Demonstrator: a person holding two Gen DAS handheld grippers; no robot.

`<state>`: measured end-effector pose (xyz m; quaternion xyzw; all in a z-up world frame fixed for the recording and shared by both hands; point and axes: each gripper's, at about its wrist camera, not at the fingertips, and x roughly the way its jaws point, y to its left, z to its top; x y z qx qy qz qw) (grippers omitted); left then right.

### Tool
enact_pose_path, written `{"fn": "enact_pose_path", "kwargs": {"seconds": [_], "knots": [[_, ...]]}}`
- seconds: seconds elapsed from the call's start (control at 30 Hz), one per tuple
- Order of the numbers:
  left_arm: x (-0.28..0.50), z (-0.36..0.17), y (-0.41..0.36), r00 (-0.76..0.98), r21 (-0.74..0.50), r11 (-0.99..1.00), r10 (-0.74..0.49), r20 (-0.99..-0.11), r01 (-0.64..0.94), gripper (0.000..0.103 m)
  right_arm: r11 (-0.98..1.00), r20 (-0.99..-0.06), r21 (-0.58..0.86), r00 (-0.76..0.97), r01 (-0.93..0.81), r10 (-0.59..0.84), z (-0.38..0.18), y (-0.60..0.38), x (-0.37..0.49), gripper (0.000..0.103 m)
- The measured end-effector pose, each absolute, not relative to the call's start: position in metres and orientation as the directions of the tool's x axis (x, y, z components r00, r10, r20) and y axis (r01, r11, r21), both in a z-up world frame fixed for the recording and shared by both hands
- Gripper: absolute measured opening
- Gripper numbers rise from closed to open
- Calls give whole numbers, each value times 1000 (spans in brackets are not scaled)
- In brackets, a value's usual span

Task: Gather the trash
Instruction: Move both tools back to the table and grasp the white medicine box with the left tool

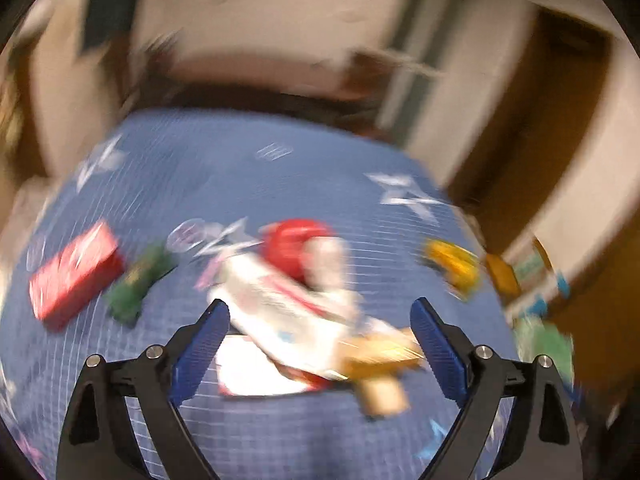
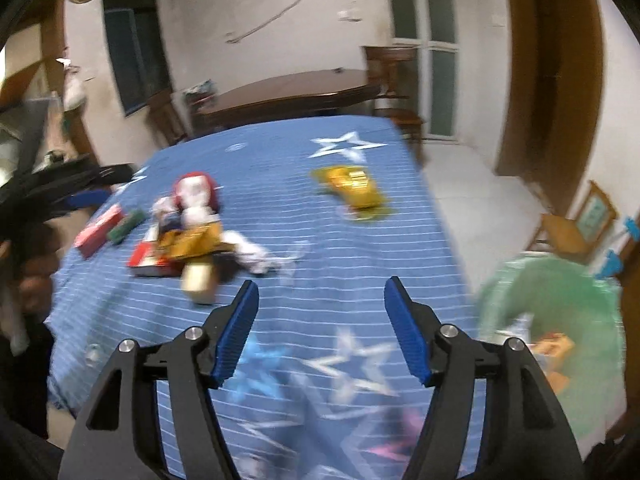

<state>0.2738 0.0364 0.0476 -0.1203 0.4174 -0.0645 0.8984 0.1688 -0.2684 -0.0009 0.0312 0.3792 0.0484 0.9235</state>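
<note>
Trash lies on a blue star-patterned cloth (image 1: 240, 176). My left gripper (image 1: 320, 316) is open, hovering over a white wrapper (image 1: 288, 304) with a red cup (image 1: 296, 244) behind it and a tan packet (image 1: 380, 360) to the right. A red box (image 1: 72, 276), a green wrapper (image 1: 136, 280) and a yellow wrapper (image 1: 452, 268) lie around. My right gripper (image 2: 322, 300) is open and empty above the bare cloth (image 2: 320, 248). The pile (image 2: 188, 232) lies at its left, the yellow wrapper (image 2: 356, 192) ahead. A green bin (image 2: 560, 340) holding trash stands at the right.
The left gripper's arm (image 2: 68, 188) shows at the left edge of the right wrist view. A wooden table (image 2: 288, 92) and chairs stand beyond the cloth. A wooden door frame (image 2: 552, 100) rises at the right. Both views are blurred.
</note>
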Motion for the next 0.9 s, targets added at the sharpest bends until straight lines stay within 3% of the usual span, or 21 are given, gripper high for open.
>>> {"fn": "enact_pose_path", "kwargs": {"seconds": [0.13,0.33,0.47,0.73,0.9], "knots": [[332,7,71,512,-349,926,-234,-827,-140,92,984,-703,137,688,-116,179,-10,-238,171,68],[351,-36,52,400,-165,981,-110,-910,-104,89,977,-736,177,644,-116,210,-29,-222,171,68],[299,-37,69,407,-158,986,-163,-899,46,76,977,-738,189,643,-98,207,-35,-230,164,68],[187,-21,138,487,-181,965,-252,-836,189,76,976,-703,167,676,-143,219,-29,-230,157,68],[149,-2,147,536,-211,931,-347,-769,298,78,972,-692,148,683,-183,234,-30,-216,158,78]]}}
